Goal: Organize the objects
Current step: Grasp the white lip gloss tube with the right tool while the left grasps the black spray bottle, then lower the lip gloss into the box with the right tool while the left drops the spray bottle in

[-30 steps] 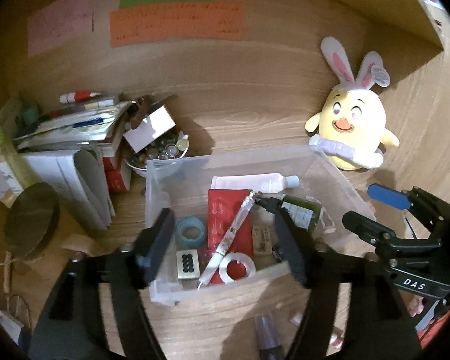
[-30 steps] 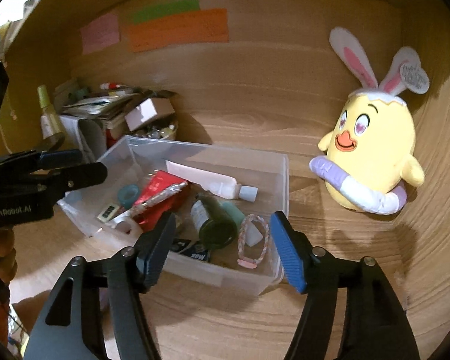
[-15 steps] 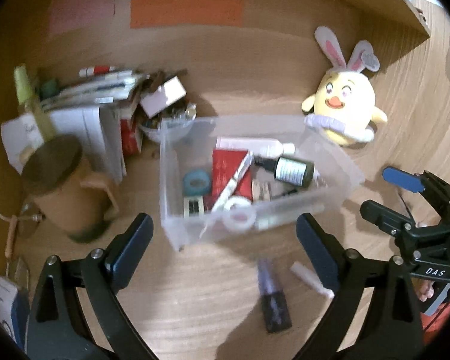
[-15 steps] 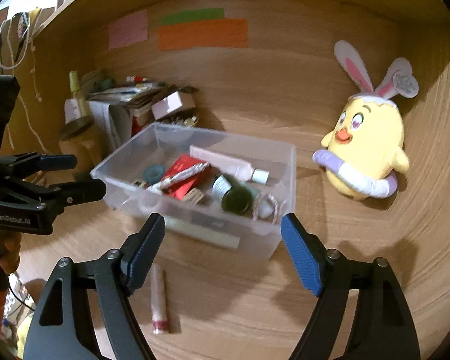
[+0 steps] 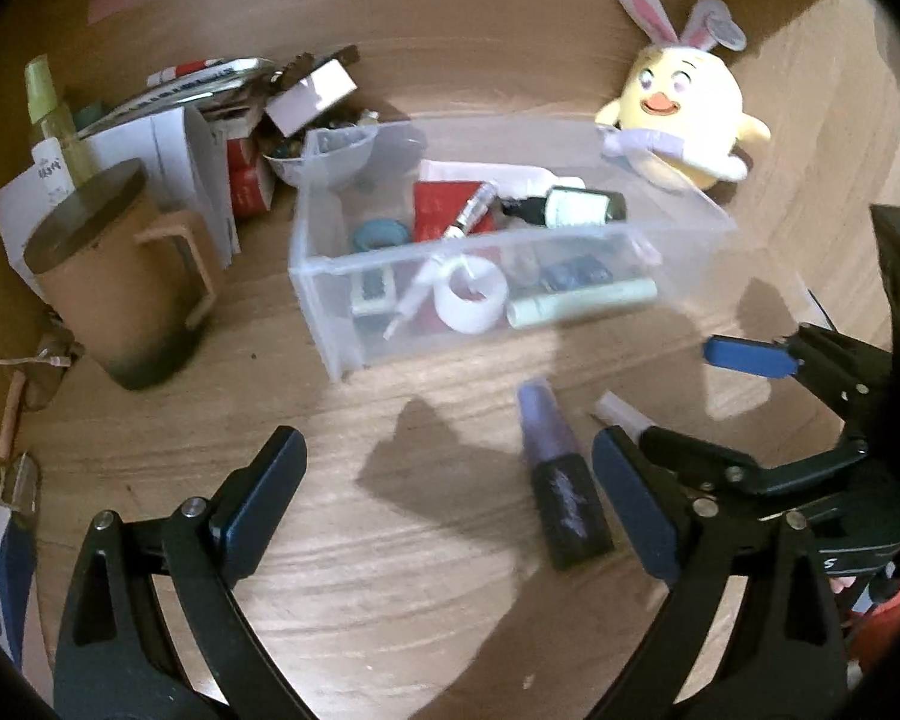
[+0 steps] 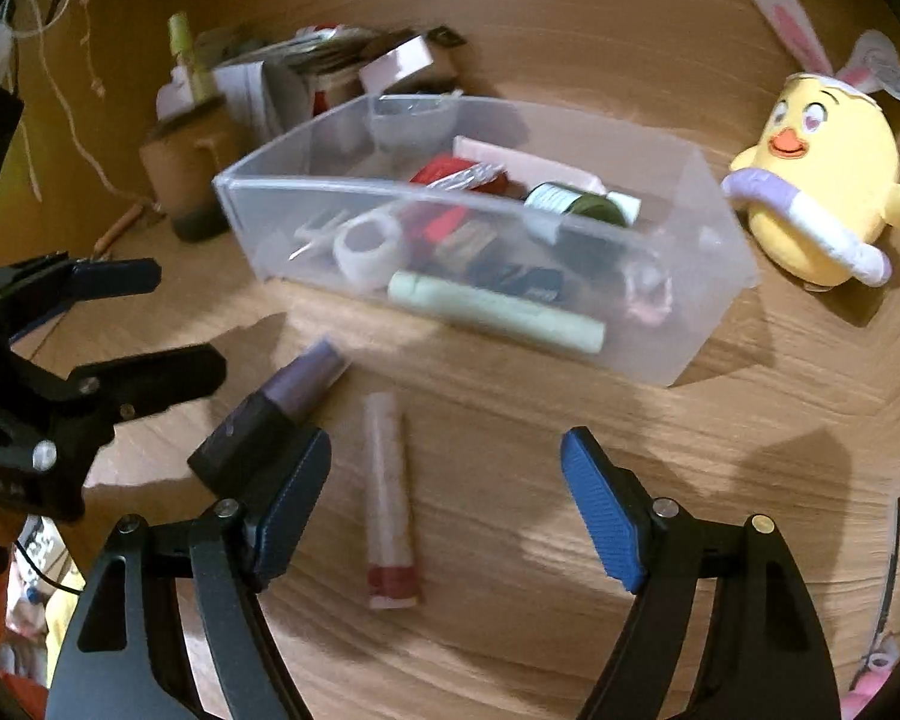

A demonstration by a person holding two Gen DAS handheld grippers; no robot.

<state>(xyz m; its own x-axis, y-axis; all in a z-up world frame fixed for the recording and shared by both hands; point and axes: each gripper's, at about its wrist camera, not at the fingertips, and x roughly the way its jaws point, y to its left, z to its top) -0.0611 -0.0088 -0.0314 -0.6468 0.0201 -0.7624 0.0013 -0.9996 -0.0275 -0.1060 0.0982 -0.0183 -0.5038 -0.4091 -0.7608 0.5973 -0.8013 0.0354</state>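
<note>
Between pickups: left gripper (image 5: 444, 498) and right gripper (image 6: 447, 504) both spread wide, empty, above desk (image 6: 510, 630). Purple bottle (image 6: 270, 414) beside right gripper's left finger, pink tube (image 6: 388, 498) directly ahead, clear bin (image 6: 678, 354) beyond. Likely next: lower, straddle tube, close.

The bin (image 6: 678, 324) is clear plastic; inside lie a pale green tube (image 6: 498, 312), a white tape roll (image 6: 366, 243), a red packet (image 5: 444, 207) and a dark green bottle (image 5: 582, 207). On the wood-grain desk (image 6: 510, 540) lie a purple bottle with a black cap (image 6: 270, 414) and a white tube, red-ended (image 6: 387, 498). The plush chick (image 6: 822, 180) is yellow with pink-lined ears. Gripper pads (image 6: 600, 516) are blue.
</note>
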